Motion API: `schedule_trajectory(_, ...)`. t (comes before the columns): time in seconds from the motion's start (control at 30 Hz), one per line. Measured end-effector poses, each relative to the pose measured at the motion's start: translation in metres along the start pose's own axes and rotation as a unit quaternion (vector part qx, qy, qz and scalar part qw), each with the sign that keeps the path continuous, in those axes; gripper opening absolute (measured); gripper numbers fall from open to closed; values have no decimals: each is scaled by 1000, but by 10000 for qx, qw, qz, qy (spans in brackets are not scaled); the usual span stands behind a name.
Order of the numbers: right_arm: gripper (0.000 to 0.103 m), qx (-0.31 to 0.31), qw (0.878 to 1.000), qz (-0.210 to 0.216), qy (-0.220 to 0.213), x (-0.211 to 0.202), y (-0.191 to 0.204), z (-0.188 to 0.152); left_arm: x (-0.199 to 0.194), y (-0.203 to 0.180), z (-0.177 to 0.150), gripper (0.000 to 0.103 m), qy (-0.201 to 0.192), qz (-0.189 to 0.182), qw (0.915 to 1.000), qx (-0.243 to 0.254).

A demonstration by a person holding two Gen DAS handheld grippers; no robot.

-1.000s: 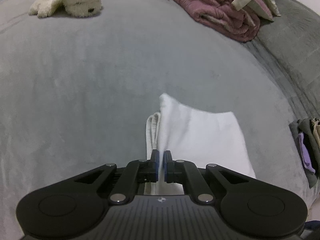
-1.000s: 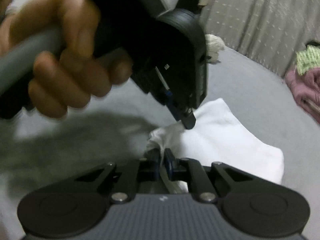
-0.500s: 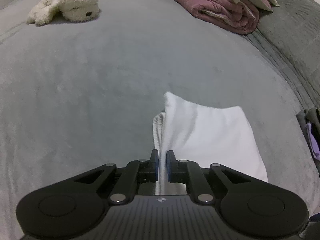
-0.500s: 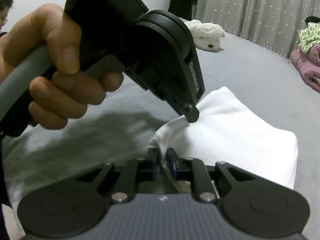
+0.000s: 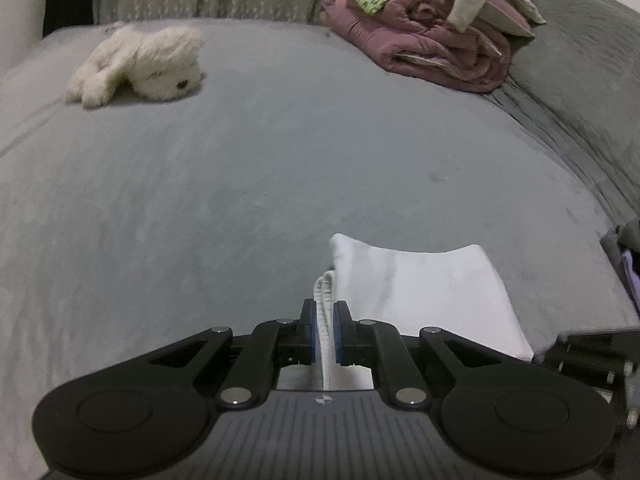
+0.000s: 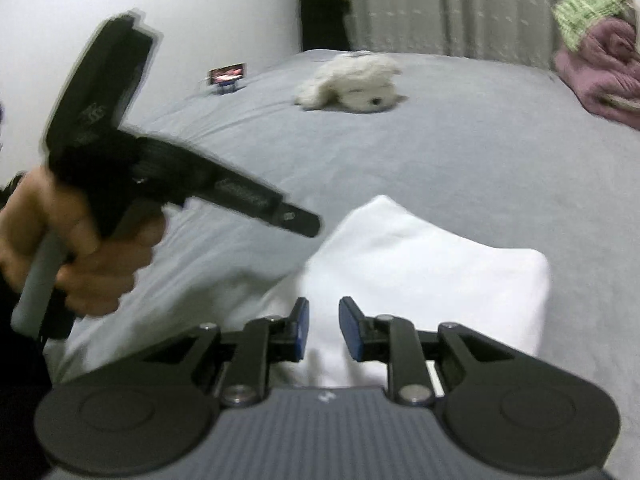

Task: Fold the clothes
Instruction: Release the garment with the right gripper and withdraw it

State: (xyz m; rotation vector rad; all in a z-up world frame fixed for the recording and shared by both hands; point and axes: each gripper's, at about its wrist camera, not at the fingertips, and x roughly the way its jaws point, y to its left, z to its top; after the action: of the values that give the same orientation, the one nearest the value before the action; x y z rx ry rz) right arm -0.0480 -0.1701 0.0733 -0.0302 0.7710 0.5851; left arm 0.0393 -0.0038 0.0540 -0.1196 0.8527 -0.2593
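Two handheld grippers over one folded white garment (image 5: 420, 292) on a grey bed (image 5: 240, 184).

Far left ahead lies one plush toy (image 5: 140, 64); far right, one blanket pile (image 5: 436, 48), partly cut off. The left gripper (image 5: 324, 336) stands slightly parted, garment edge between its pads, contact unclear. The right gripper (image 6: 324, 330) is opening, pads clear of the garment beneath. The left hand (image 6: 80, 252) is blurred.

Black gripper (image 5: 324, 334), blue pads (image 6: 301, 330), silver screws
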Motion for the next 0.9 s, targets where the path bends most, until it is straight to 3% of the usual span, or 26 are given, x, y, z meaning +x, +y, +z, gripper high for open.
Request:
schedule_trajectory(0.2,21,413,9966,-576,412,10,-32,-3,8,-12,-8,10,137,46,9998,147)
schedule_trajectory(0.5,21,452,9958,-615,498,18,-35,-11,19,-15,-16,10,334,178,9990,225)
schedule_trajectory(0.9,21,712,9930,-875,362,33,-58,5,19,-16,-17,10,351,195,9988,275)
